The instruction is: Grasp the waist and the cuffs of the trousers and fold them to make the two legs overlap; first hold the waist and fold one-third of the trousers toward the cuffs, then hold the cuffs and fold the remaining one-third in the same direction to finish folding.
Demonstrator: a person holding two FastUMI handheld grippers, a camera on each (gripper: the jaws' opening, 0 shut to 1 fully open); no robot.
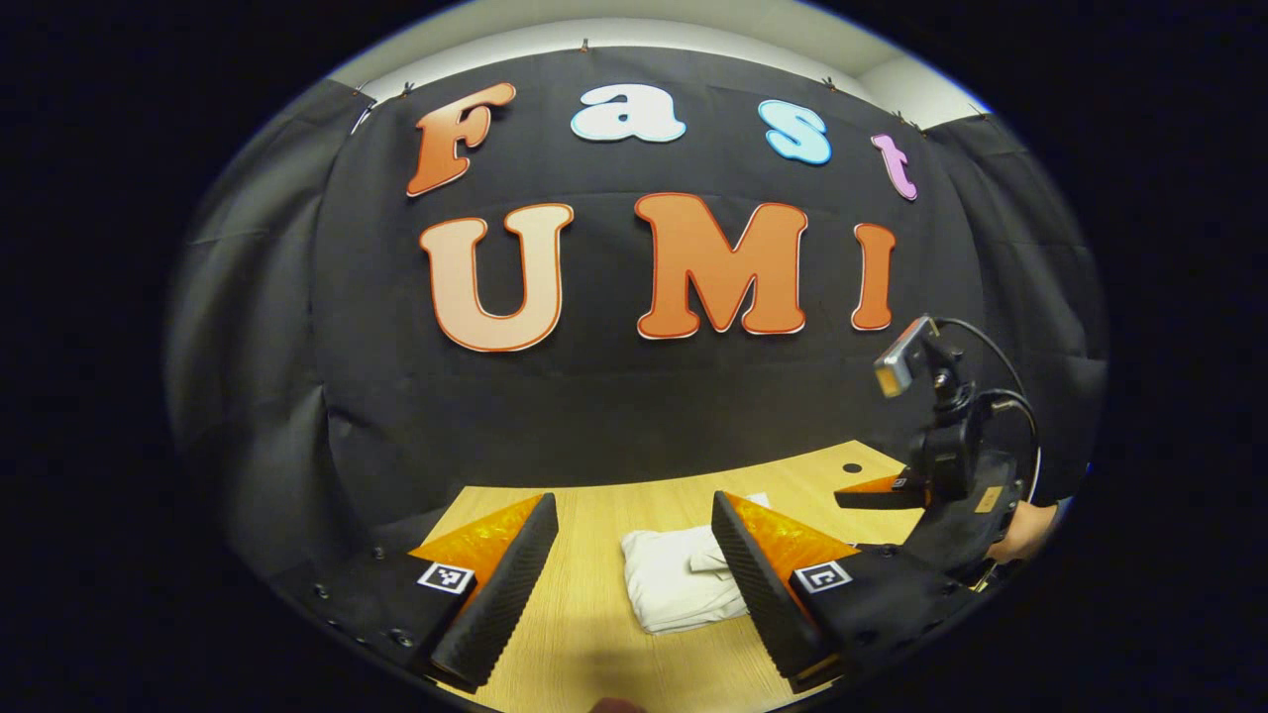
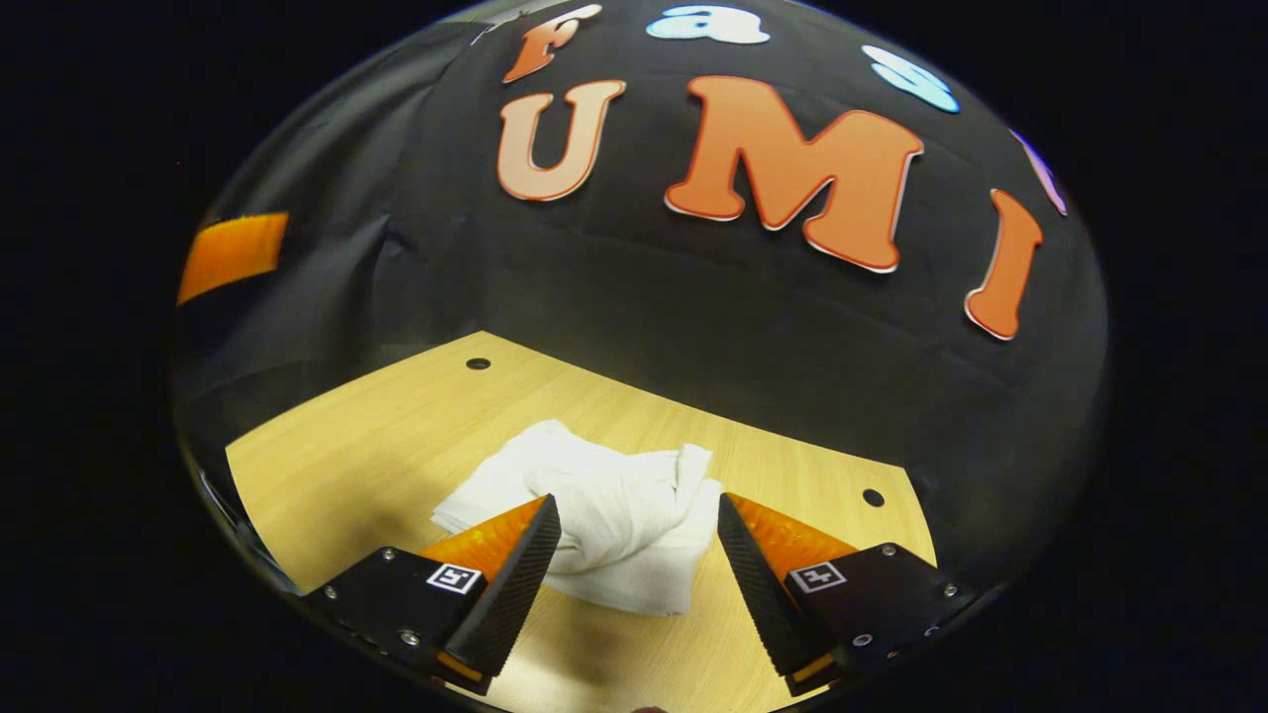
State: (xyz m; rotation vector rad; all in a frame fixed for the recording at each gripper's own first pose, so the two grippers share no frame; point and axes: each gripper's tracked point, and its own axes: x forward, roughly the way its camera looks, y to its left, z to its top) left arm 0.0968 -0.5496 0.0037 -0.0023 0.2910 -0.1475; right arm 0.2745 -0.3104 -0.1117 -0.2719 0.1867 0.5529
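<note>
The white trousers (image 1: 679, 584) lie folded in a rumpled bundle on the wooden table (image 1: 594, 515). The left gripper (image 1: 634, 555) hangs over them, spread wide, holding nothing. The right gripper view shows the bundle's (image 2: 604, 525) lumpy top between the right gripper's (image 2: 639, 555) 2 parted fingers.
</note>
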